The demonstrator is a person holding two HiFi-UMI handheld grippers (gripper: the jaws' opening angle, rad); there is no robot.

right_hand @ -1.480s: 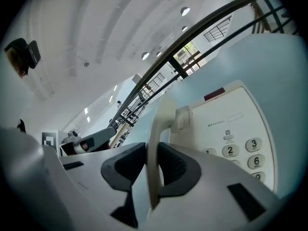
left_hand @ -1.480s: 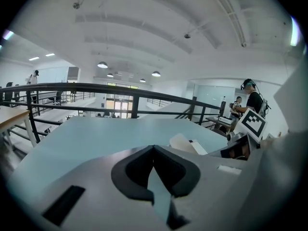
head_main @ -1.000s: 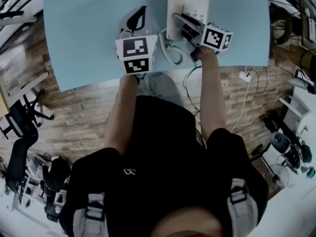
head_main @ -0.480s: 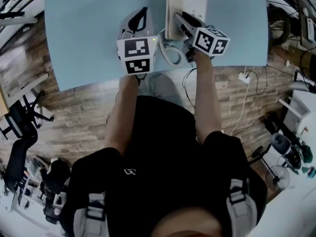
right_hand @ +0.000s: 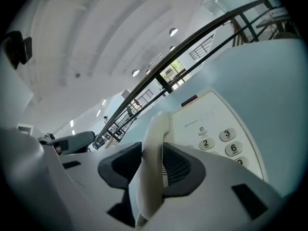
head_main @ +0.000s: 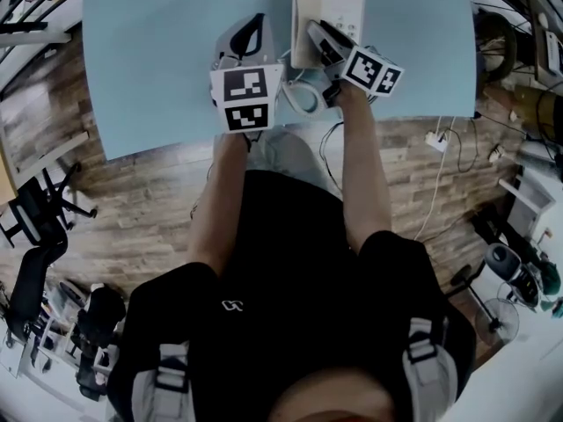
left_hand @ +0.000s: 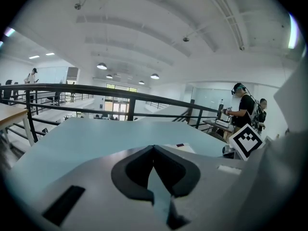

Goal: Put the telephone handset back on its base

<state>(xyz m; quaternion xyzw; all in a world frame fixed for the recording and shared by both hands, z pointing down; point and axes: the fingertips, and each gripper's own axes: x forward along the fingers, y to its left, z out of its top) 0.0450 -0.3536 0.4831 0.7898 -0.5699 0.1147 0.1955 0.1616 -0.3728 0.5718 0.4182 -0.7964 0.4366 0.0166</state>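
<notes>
Pale blue worktop (head_main: 158, 51) w/ railing (left_hand: 96, 88) behind: handset (right_hand: 153, 148) sits at phone base (head_main: 339, 7) left side, between right gripper (head_main: 317, 33) fingers (right_hand: 183, 170), just been opening & released round it; coiled cord (head_main: 303, 99) loops at base's near edge, left gripper (left_hand: 154, 147) just beside, fingers clenched, empty.

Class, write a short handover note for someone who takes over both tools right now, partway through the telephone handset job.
Left tool: shut, empty, above the table, beside the base.
Right tool: jaws have just been opening; the handset stands between them, not clamped.
Done: the handset appears to lie along the base's left side.
Left: check that it sits properly in its cradle, then draw the right tool back clear of it.
</notes>
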